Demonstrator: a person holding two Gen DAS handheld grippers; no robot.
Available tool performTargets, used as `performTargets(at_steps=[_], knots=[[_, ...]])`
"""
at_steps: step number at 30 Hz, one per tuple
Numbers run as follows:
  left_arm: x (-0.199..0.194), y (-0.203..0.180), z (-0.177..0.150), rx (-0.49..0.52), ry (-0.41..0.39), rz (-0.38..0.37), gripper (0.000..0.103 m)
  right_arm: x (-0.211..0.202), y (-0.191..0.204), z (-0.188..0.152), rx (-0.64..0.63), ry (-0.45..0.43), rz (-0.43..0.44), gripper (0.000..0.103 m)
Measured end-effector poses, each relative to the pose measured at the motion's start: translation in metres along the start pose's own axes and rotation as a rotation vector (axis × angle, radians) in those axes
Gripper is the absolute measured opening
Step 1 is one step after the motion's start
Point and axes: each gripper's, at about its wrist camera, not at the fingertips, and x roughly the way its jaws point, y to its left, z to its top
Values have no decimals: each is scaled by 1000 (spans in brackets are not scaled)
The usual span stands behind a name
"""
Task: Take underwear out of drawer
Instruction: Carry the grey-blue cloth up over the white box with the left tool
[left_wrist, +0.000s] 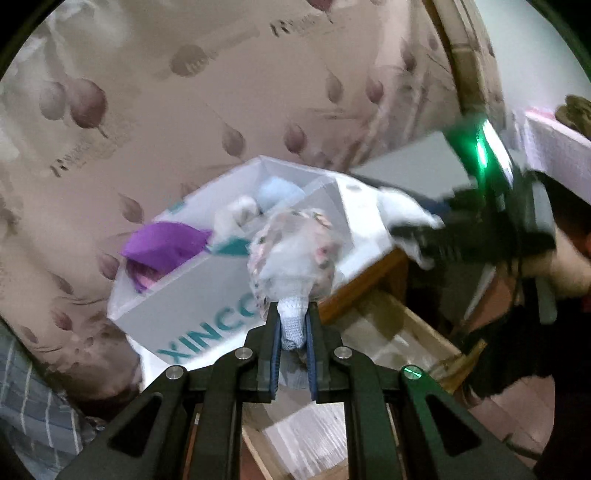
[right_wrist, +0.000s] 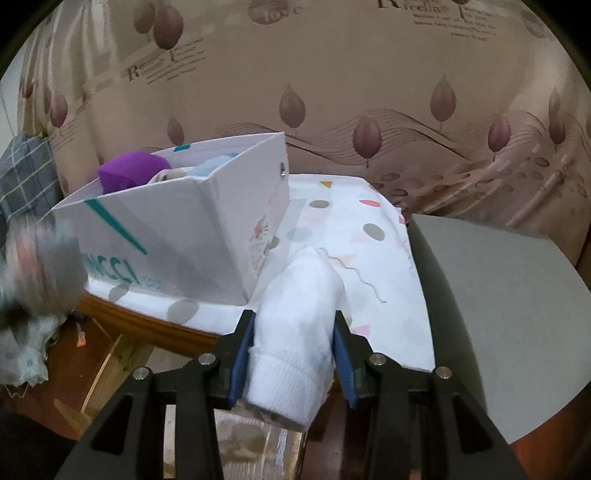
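Note:
My left gripper (left_wrist: 293, 314) is shut on a rolled patterned underwear bundle (left_wrist: 295, 254), pinching its pale knit band, and holds it in the air in front of the white box (left_wrist: 192, 314). The same bundle shows as a blur (right_wrist: 37, 266) at the left of the right wrist view. My right gripper (right_wrist: 293, 325) is shut on a white rolled garment (right_wrist: 299, 332) that sticks up between its fingers, over the table's front edge. From the left wrist view that gripper (left_wrist: 417, 229) is at the right with the white garment (left_wrist: 402, 210). The open wooden drawer (left_wrist: 413, 332) lies below.
The white box (right_wrist: 184, 229) stands on a dotted tablecloth (right_wrist: 351, 229) and holds purple (right_wrist: 129, 171), cream and light blue rolls. A grey board (right_wrist: 498, 314) lies at the right. A leaf-print curtain (right_wrist: 332, 92) hangs behind. Checked cloth (right_wrist: 26, 173) is at the far left.

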Motion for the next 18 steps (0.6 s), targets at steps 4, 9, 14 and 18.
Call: performTargets(at_steps=[4, 9, 14, 18], knots=[[-19, 13, 20, -38, -28, 23, 10, -5, 8, -6, -20, 6, 11, 41], [-29, 35, 45, -94, -43, 76, 10, -17, 12, -21, -7, 24, 41, 41], [-28, 65, 69, -135, -46, 144, 11, -24, 16, -31, -12, 29, 56, 41], [-12, 90, 86, -176, -13, 194, 11, -23, 20, -31, -16, 34, 84, 41]])
